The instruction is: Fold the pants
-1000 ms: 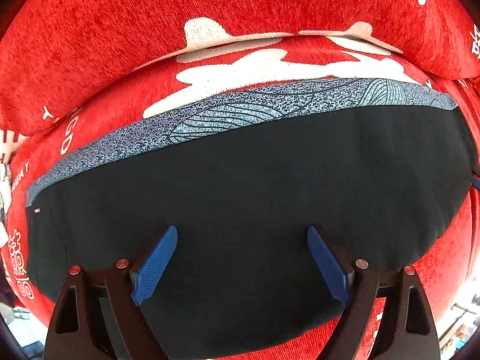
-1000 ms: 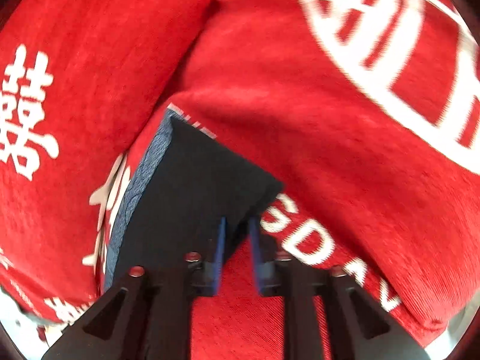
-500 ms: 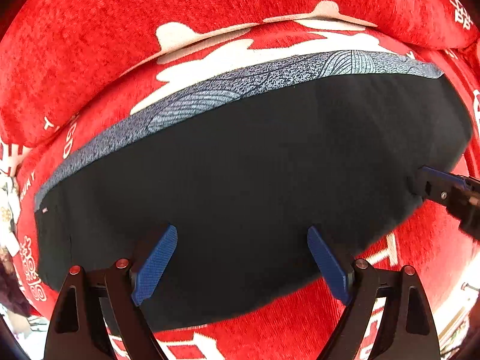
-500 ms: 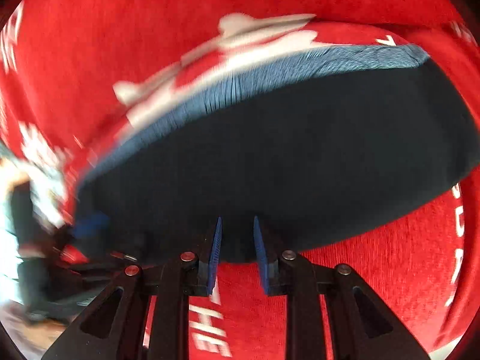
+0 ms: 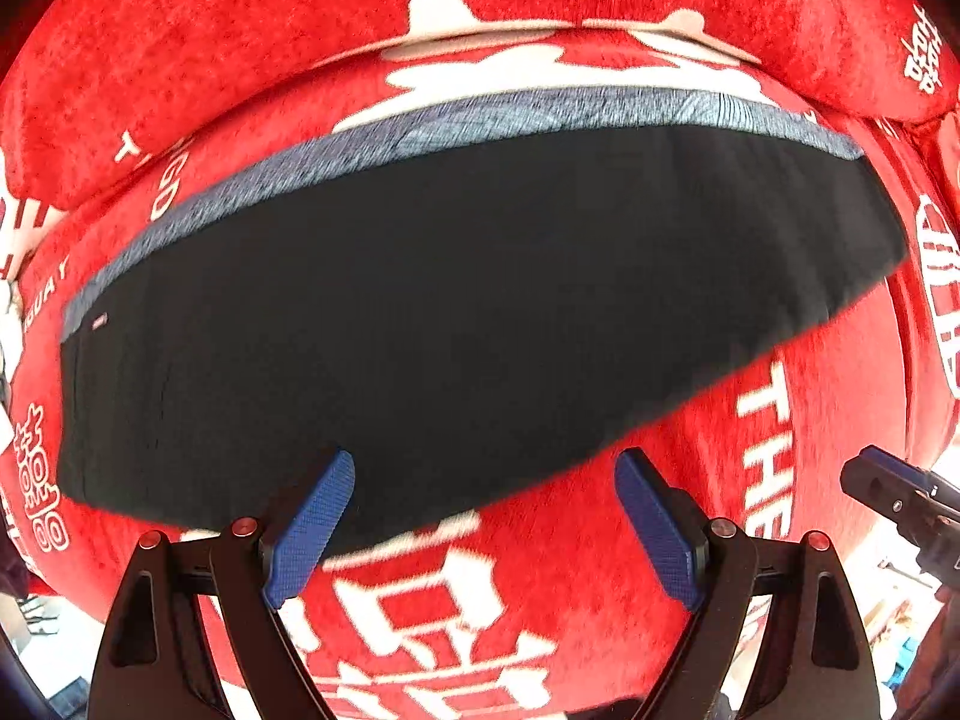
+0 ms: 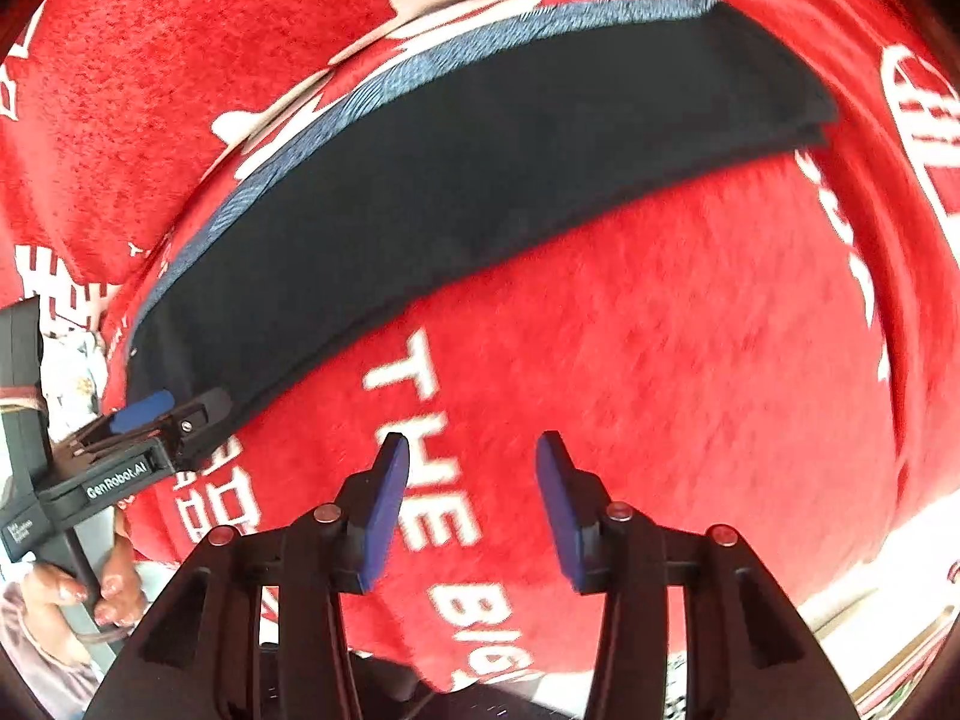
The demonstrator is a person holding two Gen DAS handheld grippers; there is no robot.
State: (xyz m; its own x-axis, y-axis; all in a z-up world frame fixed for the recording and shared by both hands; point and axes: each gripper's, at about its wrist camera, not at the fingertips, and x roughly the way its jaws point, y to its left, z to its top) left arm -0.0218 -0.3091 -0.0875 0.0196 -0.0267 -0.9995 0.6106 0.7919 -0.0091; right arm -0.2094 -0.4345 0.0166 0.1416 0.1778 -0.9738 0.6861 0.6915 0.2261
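The black pants lie folded flat on the red sofa seat, with a blue-grey patterned band along their far edge. They also show in the right wrist view. My left gripper is open and empty, just above the pants' near edge. It also shows in the right wrist view at the pants' left corner. My right gripper is open and empty over bare red fabric, apart from the pants. Its tip shows in the left wrist view at the right.
The red sofa seat has white lettering and Chinese characters. Red back cushions rise behind the pants. The seat's front edge drops off to a pale floor. A hand holds the left gripper's handle.
My right gripper has let go of the pants and opened, pulling back toward the seat front. My left gripper has drawn back too; the pants now lie farther off.
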